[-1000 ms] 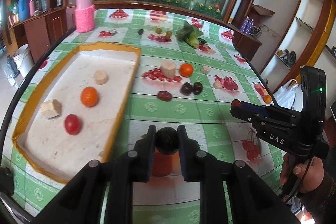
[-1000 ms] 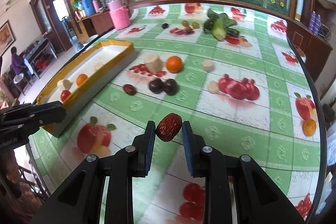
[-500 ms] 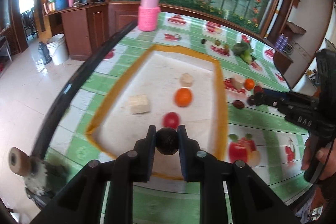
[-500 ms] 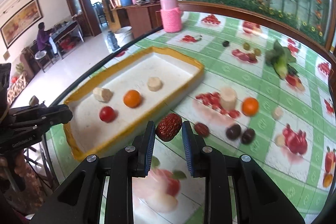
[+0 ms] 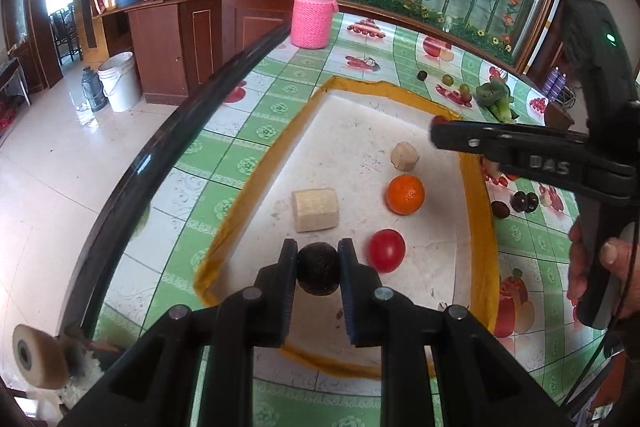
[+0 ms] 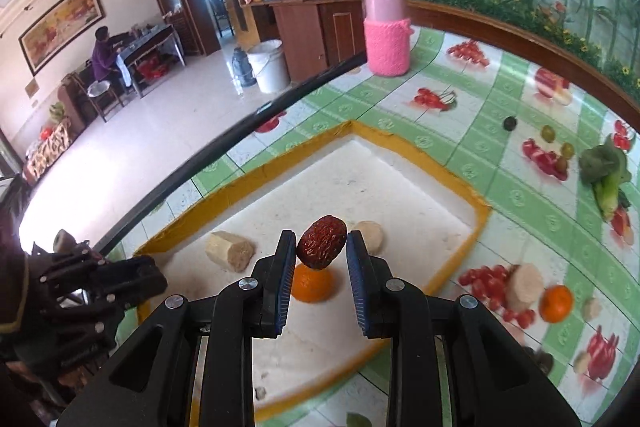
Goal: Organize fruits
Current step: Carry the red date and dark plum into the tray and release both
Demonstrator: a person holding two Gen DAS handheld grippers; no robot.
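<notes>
Dark round fruit [image 5: 318,269] clamped between the left gripper [image 5: 318,267] pads, held over the near end of the tray [image 5: 478,227]. Wrinkled red date [image 6: 321,242] pinched in the right gripper [image 6: 321,247], held over the tray's middle

Tray: white floor, yellow rim, lying on the surface [image 5: 256,131]. On its floor: tomato [image 5: 386,250] just right of the dark fruit, orange [image 5: 405,193] beyond it, pale cut chunk [image 5: 315,209] to the left, smaller pale chunk [image 5: 405,155] farther back. All apart from each other

Right gripper seen side-on in the left view, white letters "DAS" on its body, green light lit on the handle; a hand [image 5: 600,279] wraps the handle

Surface covering: green-and-white check with printed fruit. Loose on it right of the tray: second orange [image 6: 556,303], pale chunk, dark fruits, green vegetable [image 6: 606,179]. Pink knit-sleeved bottle [image 5: 314,9] at the far edge; no label readable
</notes>
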